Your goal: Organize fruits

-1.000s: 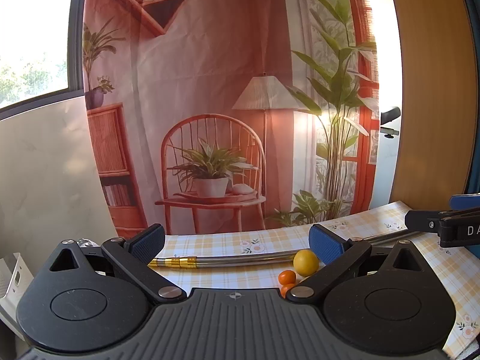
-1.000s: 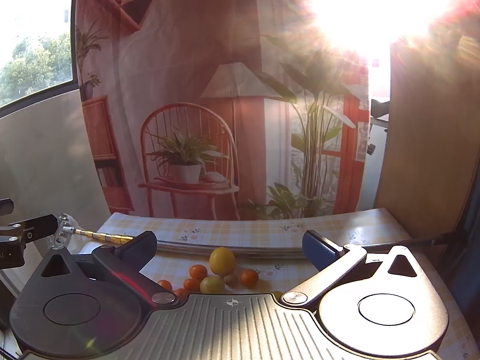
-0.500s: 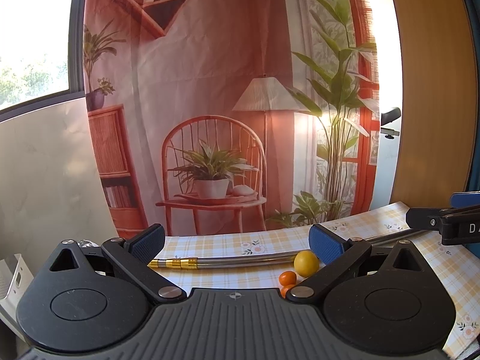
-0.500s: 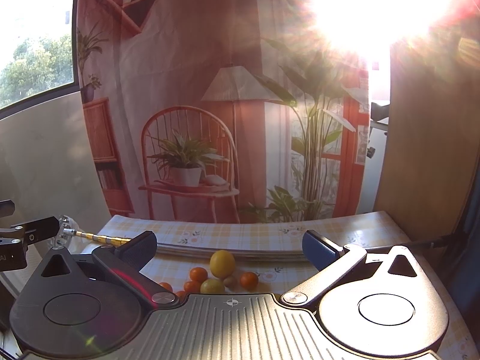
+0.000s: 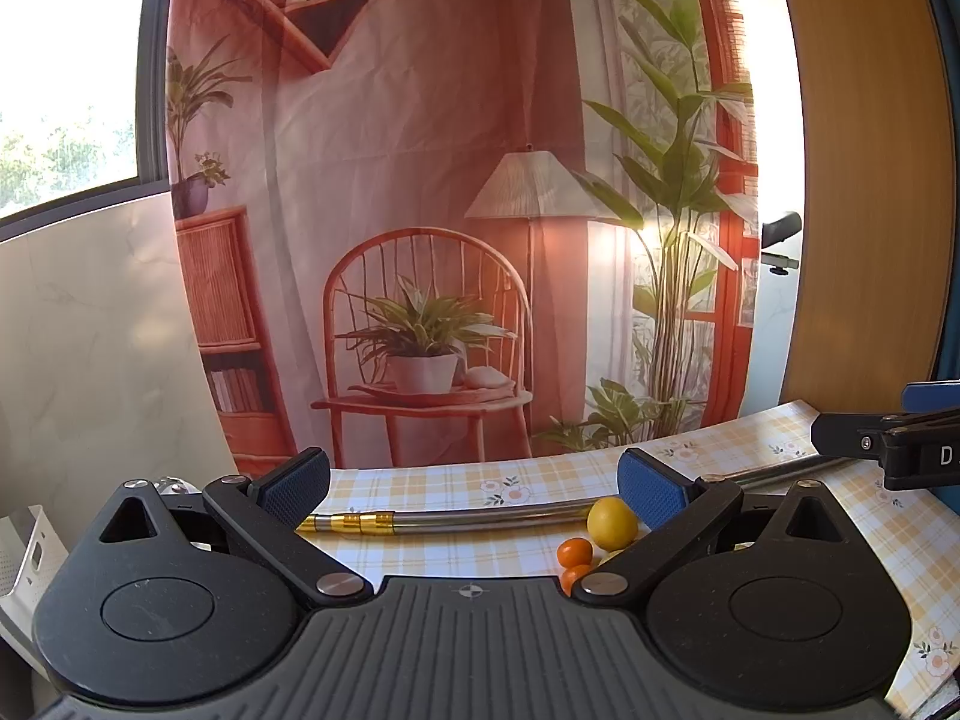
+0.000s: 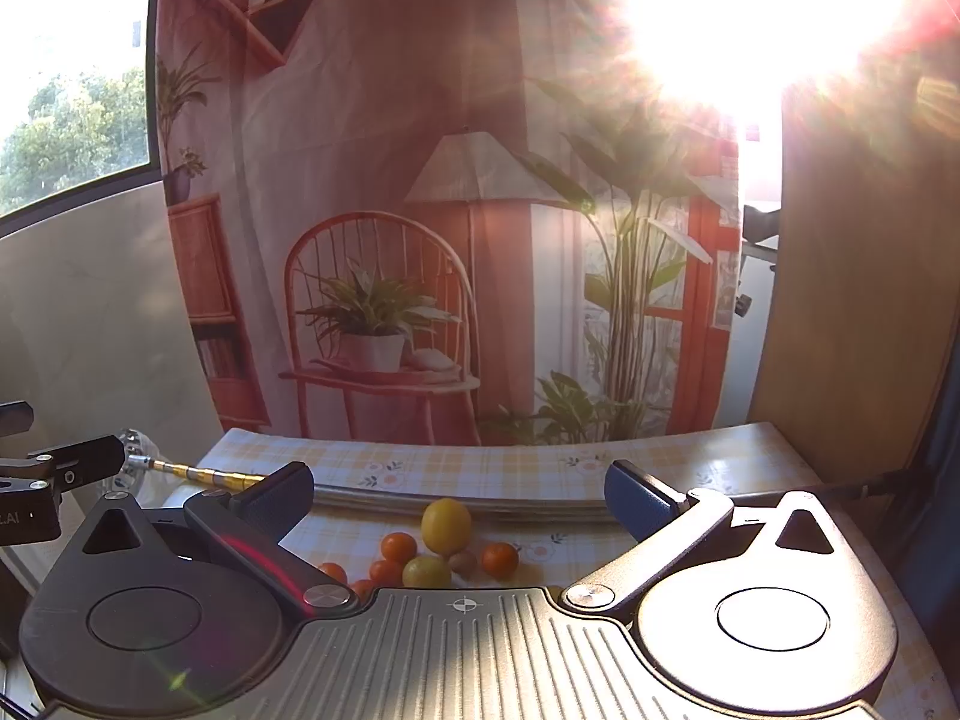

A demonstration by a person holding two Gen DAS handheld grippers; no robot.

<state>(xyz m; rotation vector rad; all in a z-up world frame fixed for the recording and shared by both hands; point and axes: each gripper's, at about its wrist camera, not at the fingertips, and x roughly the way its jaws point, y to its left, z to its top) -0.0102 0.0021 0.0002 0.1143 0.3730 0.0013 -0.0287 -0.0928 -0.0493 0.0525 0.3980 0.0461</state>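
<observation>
Fruit pile sits dead ahead of my right tongs, low and just in front of the body, on the desk w/ the checked cloth. The yellow lemon is the farthest of the pile, nearly centred btwn my right fingers; its long axis stands roughly upright in the right view. Nearer me: a greenish-yellow fruit, a small brownish one, and small orange fruits either side, some touching each other.

Right tongs are wide, nothing held. Left tongs also wide, nothing held; from there the lemon lies off to the right, by the right finger, so the right hand looks the better placed, I judge.

In the way: a metal rod w/ a gold end runs across the desk just behind the lemon, close or touching, can't tell. Reaching too deep would hit it. No bowl or tray for the fruit visible; a white bin edge shows at far left.
</observation>
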